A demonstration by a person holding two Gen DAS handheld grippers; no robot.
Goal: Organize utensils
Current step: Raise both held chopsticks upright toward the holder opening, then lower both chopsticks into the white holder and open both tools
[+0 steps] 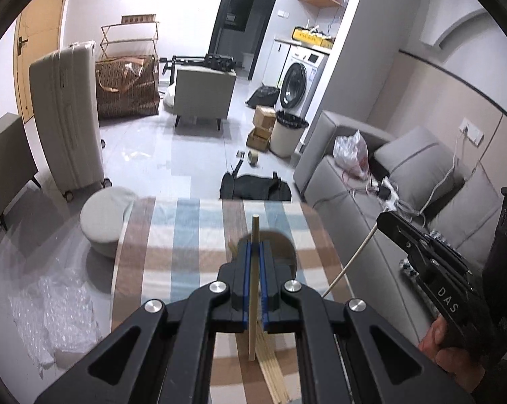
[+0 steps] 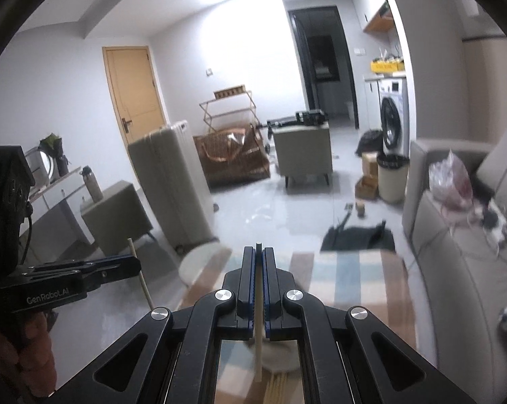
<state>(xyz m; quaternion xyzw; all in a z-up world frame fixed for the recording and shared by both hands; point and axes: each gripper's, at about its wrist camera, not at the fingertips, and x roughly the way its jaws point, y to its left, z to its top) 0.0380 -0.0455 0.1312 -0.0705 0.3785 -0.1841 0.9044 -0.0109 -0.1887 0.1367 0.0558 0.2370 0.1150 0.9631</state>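
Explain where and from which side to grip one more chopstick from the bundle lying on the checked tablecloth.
Grip near one end of an outer stick of the bundle, coming from above with the fingers across its length: the sticks lie flat and packed side by side, so only the top and outer edge are free.

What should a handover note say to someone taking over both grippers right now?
Left gripper: shut on one chopstick, held upright above the checked tablecloth.
Right gripper: shut on a paler chopstick, also upright and clear of the table.
More chopsticks lie bundled on the cloth under the left gripper. A round holder sits just beyond the left gripper's fingertips, mostly hidden.
Done: one stick picked up in each gripper.
Left: probably put both held sticks away, then collect the bundle; I cannot tell whether the holder contains any yet.
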